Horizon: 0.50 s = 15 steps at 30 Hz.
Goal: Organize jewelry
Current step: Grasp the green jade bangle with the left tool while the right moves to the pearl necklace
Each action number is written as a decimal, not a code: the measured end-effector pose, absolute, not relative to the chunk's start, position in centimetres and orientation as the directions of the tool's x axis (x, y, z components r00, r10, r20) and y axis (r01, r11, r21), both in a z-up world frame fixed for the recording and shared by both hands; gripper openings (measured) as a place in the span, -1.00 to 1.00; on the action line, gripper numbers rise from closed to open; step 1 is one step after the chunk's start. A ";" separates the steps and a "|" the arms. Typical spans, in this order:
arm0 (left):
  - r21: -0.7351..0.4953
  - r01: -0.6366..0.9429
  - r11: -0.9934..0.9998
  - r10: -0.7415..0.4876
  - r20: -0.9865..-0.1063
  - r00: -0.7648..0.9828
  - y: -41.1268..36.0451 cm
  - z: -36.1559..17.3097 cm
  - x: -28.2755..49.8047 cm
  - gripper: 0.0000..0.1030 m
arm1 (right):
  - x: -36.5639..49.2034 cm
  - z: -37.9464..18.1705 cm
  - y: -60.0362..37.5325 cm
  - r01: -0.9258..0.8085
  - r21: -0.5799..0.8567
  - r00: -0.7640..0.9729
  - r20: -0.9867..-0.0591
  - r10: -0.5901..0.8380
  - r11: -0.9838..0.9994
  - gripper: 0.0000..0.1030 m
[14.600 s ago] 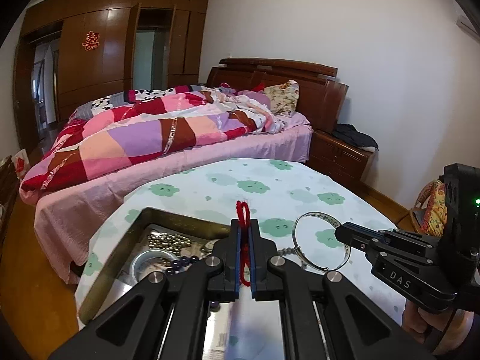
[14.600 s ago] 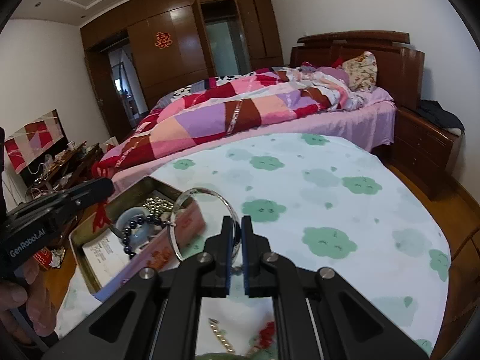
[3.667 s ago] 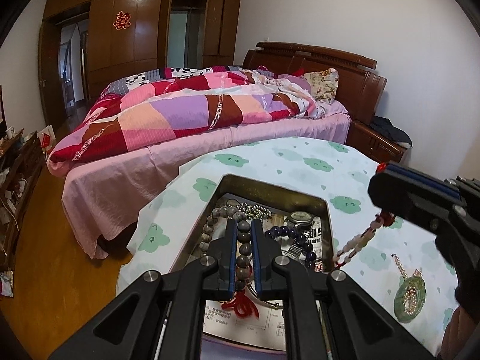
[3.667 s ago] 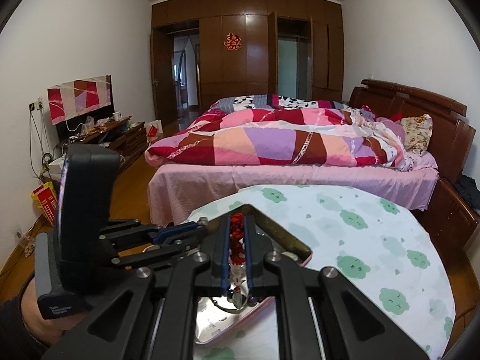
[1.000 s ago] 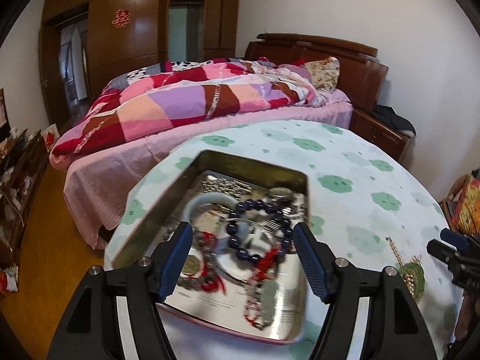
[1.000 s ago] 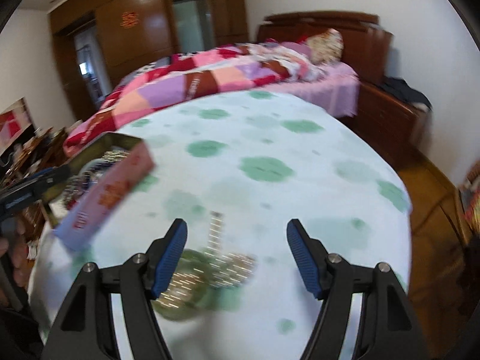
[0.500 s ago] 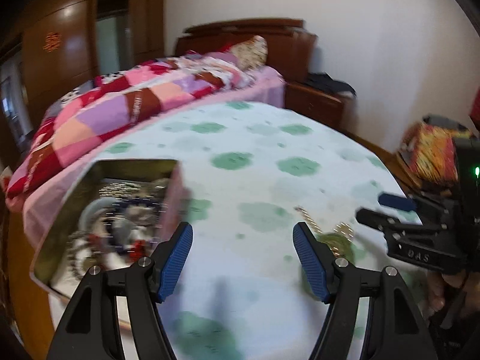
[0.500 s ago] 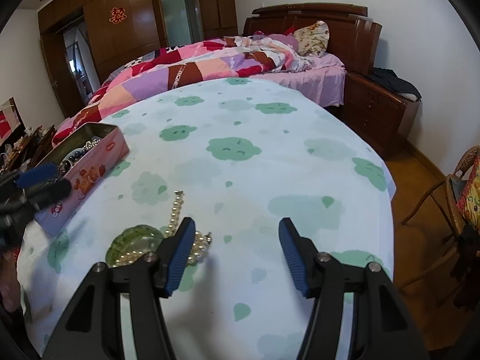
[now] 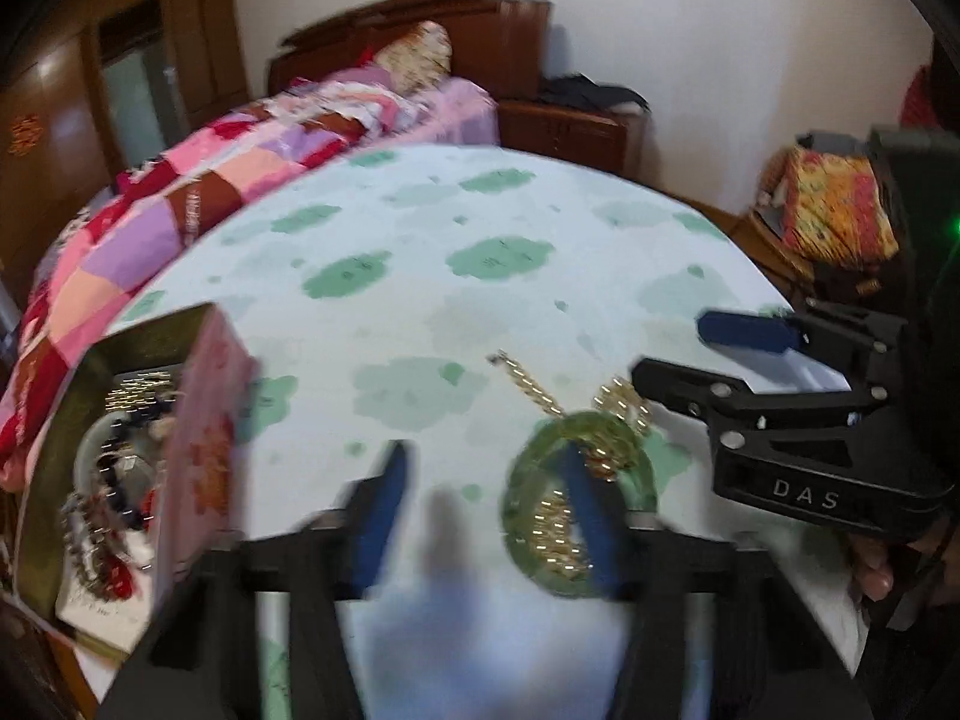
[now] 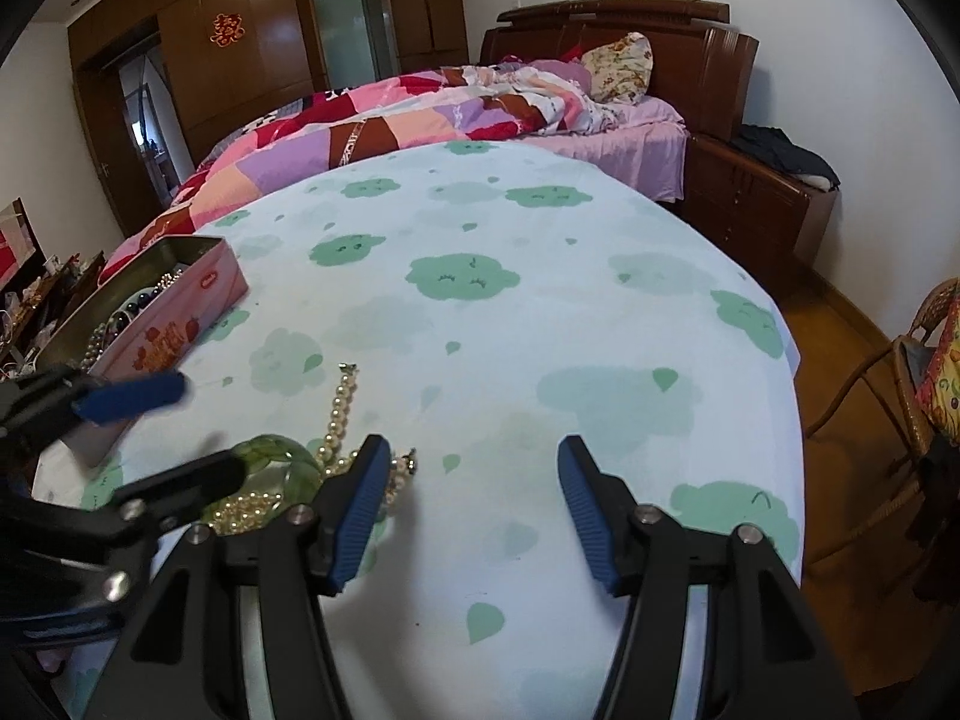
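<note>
The left gripper (image 9: 486, 504) has swung away from the pink tin (image 10: 180, 324) at the table's left edge and come down over the green bangle (image 9: 579, 516), which lies with the pearl necklace (image 10: 339, 414) near the table's near edge. Its jaws have just been closing, though they are not shut: in the blurred left wrist view one blue pad sits inside the bangle's ring and the other stands well outside it on bare cloth, so nothing is pinched yet. The right gripper (image 10: 471, 504) hovers just beside the same pile, jaws apart and empty, over the cloud-print tablecloth (image 10: 540, 312). The tin already holds beads and bracelets; these two pieces look like the last ones out, and the left hand seems set to take the bangle
</note>
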<state>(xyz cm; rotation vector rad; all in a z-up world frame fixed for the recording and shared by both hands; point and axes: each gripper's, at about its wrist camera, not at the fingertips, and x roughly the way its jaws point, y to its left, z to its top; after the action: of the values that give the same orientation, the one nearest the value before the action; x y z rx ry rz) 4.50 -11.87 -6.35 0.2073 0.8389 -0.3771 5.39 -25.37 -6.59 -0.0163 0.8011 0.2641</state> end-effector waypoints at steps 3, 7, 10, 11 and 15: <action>-0.032 0.436 0.899 -0.296 -0.780 0.552 -12.0 -7.2 4.9 -0.85 | 5.5 -6.6 -25.5 -0.240 0.091 0.661 -0.714 0.231 0.967 0.19; -0.059 0.421 0.905 -0.322 -0.742 0.589 -11.1 -6.1 4.3 -0.88 | 5.5 -6.6 -25.3 -0.241 0.090 0.662 -0.713 0.231 0.966 0.19; -0.082 0.380 0.921 -0.327 -0.694 0.641 -9.5 -4.5 3.9 -0.88 | 5.5 -6.6 -25.2 -0.241 0.088 0.663 -0.712 0.230 0.967 0.19; -0.081 0.368 0.926 -0.319 -0.688 0.652 -9.1 -4.2 3.9 -0.88 | 5.5 -6.6 -25.2 -0.241 0.087 0.664 -0.712 0.229 0.967 0.19; -0.085 0.302 0.950 -0.280 -0.662 0.695 -7.2 -3.7 4.1 -0.88 | 5.3 -6.1 -24.5 -0.266 0.086 0.664 -0.706 0.247 0.960 0.19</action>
<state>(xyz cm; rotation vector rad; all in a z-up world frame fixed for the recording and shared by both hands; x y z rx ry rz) 4.08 -7.16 -3.68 0.0313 0.7340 -0.3247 5.31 -24.51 -6.12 -0.0250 0.7937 0.2896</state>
